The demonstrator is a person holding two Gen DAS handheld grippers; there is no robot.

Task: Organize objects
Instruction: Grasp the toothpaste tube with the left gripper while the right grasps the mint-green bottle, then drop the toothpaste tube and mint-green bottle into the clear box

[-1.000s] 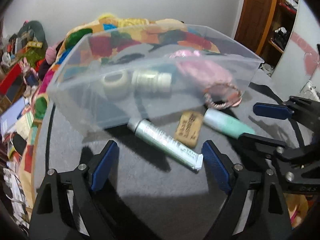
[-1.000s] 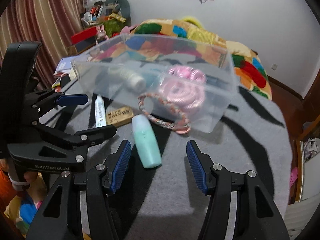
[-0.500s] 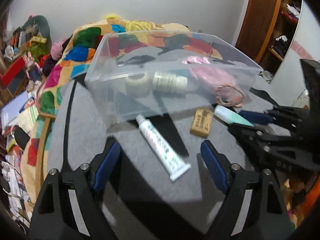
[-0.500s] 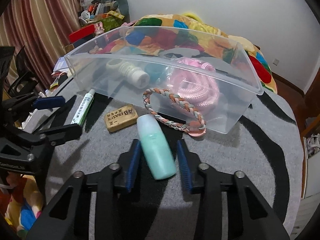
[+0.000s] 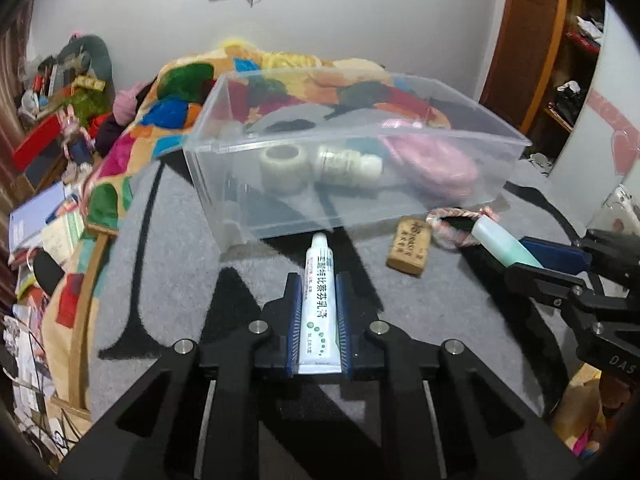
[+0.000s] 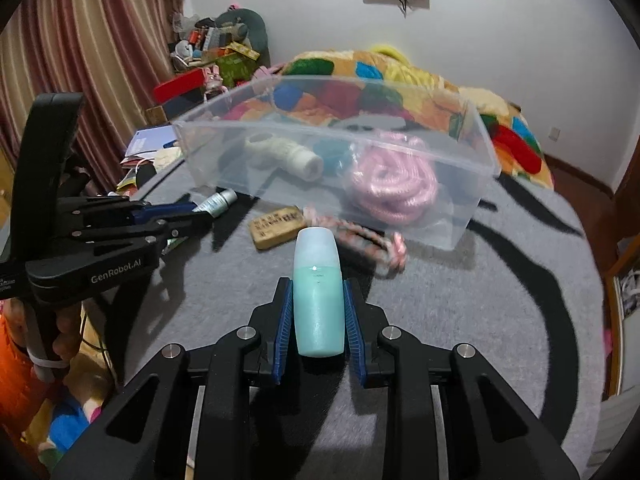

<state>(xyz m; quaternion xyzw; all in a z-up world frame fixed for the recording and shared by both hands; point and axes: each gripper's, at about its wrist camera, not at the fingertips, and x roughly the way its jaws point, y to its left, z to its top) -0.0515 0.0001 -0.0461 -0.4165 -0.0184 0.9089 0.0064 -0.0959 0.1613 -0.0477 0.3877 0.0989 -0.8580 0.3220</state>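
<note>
- My left gripper (image 5: 318, 294) is clamped on the white tube (image 5: 319, 307) (blue pads pressing both long sides), cap end pointing to 12 o'clock; the tube seems to lie on the grey rug (image 5: 168, 280).
- My right gripper (image 6: 316, 299) is clamped on the teal bottle (image 6: 318, 296), its pale cap end also toward 12 o'clock.
- To do this step well, I judge I should lift both straight up before moving forward, keeping each squeeze steady, since the tube is soft and the bottle is smooth and could slip.
- Just past the bottle, at 12 o'clock, lies the braided loop (image 6: 360, 240) with the brown eraser (image 6: 276, 226) at 11 o'clock; I should rise clear of them so neither gets dragged.
- Farther at 12 o'clock stands the clear bin (image 6: 472, 216), already holding the pink rope (image 6: 390, 184), a tape roll (image 5: 285, 168) and a white bottle (image 5: 348, 166); my two items need to clear its near wall, then drop into the free floor.
- Compared with half a second ago, my left fingers, then spread wide around the tube, have closed on it; my right fingers, then only near the bottle, now grip it.
</note>
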